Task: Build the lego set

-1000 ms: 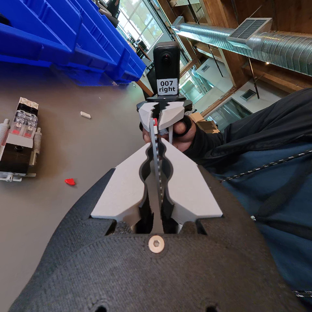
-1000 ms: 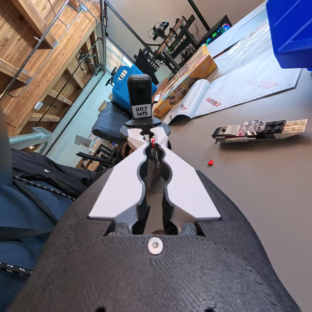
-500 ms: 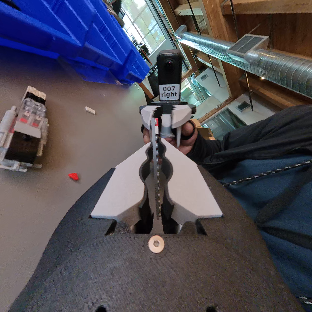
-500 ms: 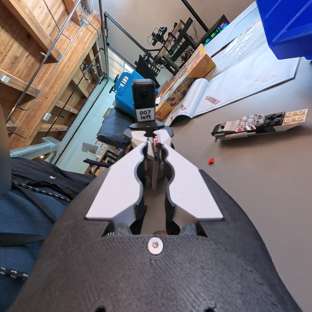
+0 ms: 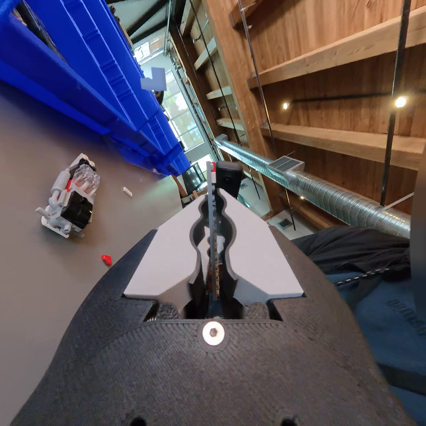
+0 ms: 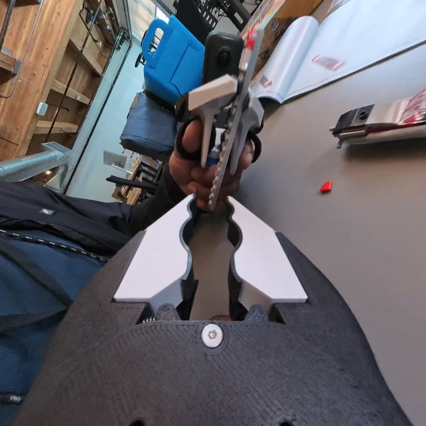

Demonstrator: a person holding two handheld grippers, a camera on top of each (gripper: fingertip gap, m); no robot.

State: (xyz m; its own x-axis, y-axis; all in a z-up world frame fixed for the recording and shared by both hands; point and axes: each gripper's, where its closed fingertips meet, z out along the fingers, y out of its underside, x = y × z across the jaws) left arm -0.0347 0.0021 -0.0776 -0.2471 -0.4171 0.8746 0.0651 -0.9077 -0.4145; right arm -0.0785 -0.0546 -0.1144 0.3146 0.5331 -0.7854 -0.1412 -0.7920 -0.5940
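My left gripper is shut on a long thin grey plate seen edge-on, with a small red and white piece at its far end. In the right wrist view the left gripper holds this plate up above the table, red end on top. My right gripper is open and empty. The plate's bare lower end sits just in front of its fingertips, not gripped. The partly built model lies on the grey table to the left, and shows at the right edge in the right wrist view.
A loose red piece and a small white piece lie on the table near the model. Blue bins line the far side. An open instruction booklet and the set's box lie beyond. There is about 8 cm between the tips of the two grippers.
My right gripper has opened and let go of the plate and drawn back from it. My left gripper keeps the plate and has swung and tilted, so the model now shows farther right in its view.
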